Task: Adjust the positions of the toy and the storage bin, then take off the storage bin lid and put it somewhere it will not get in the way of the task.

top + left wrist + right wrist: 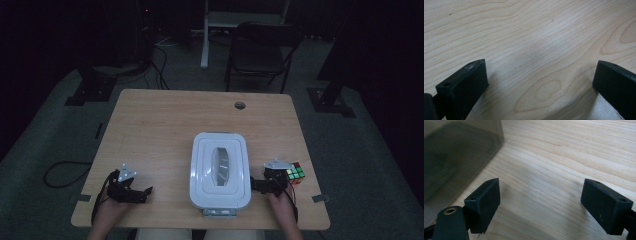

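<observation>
Tool in your right hand rests released on the worktop, jaws wide beside the lidded white box, cube just behind it, poised to grasp, while your left tool waits released, well apart.

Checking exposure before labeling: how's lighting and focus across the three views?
High view: dim and soft, room near black, table, white lidded box and colour cube readable. Left gripper view: bright, crisp wood grain, soft shadow under open left gripper. Right gripper view: bright, open right gripper sharp, box wall dark.
</observation>
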